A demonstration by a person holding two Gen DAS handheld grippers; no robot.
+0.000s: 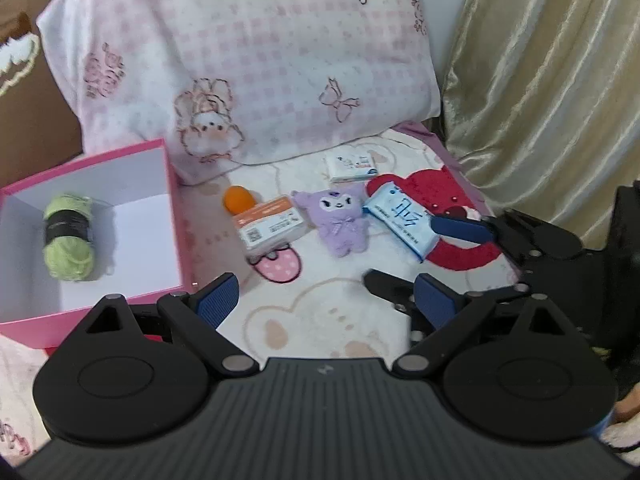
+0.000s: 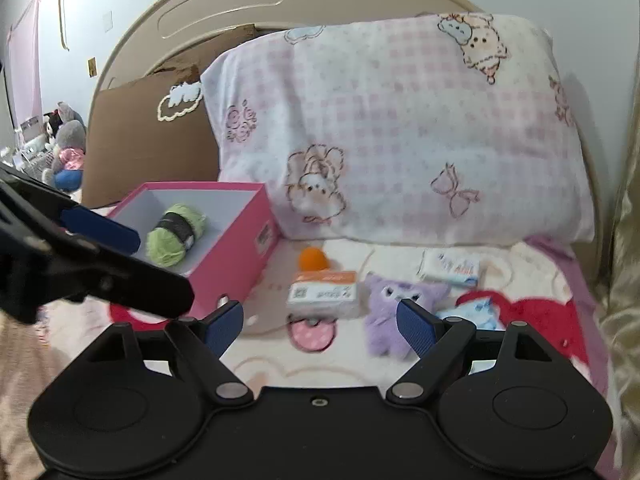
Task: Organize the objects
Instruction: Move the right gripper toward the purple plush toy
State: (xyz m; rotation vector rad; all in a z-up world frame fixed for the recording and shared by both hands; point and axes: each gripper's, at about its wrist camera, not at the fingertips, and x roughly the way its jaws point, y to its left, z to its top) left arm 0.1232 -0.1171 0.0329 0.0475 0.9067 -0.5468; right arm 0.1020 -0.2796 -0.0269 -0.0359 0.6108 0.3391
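Small items lie in a row on the bed blanket: an orange ball [image 1: 239,199], an orange-and-white carton [image 1: 272,228], a purple plush [image 1: 342,220], a blue-and-white packet [image 1: 400,220] and a white packet [image 1: 352,166]. A pink box [image 1: 172,216] at the left holds a green yarn skein [image 1: 68,236]. My left gripper [image 1: 326,300] is open and empty, just right of the box. My right gripper [image 2: 320,326] is open too, short of the carton [image 2: 322,290] and plush [image 2: 384,300], touching nothing. In the left wrist view the right gripper [image 1: 400,250] straddles the blue packet's near end.
A pink checked pillow [image 1: 248,60] leans behind the items. A gold curtain [image 1: 540,80] hangs at the right. Brown cardboard [image 2: 144,148] and the curved headboard [image 2: 224,4] stand behind the box [image 2: 236,248]. Stuffed toys [image 2: 68,140] sit far left.
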